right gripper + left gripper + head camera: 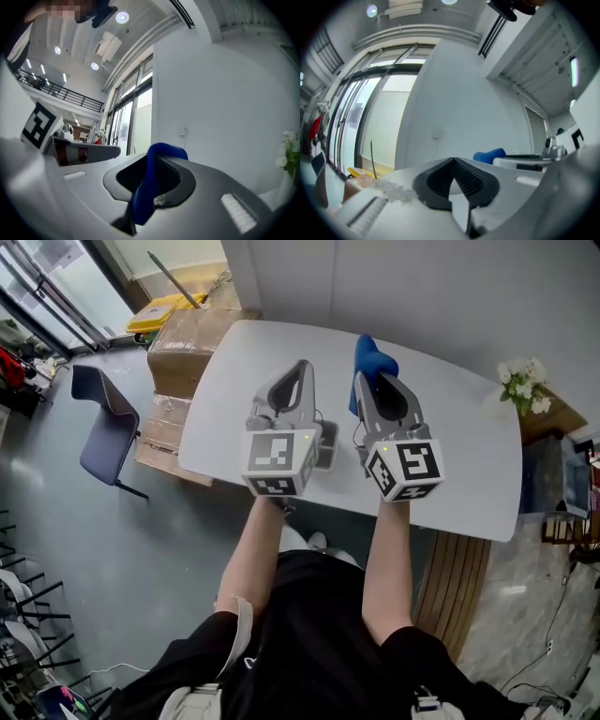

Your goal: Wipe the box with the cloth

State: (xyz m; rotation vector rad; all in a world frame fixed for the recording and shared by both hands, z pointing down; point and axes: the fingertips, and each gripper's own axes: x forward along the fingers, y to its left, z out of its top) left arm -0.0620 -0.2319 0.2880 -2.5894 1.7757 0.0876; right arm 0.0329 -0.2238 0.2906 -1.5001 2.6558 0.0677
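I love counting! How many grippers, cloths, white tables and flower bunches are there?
Grippers: 2 (left gripper, right gripper)
Blue cloth: 1
White table: 1
Flower bunch: 1
Total: 5

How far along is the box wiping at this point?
Done: the blue cloth is picked up, clamped in the right gripper. In hand: both grippers hang over the white table; the left gripper has its tips together. Left: the wiping itself; the small grey box seems to sit on the table by the left gripper, cloth off it.
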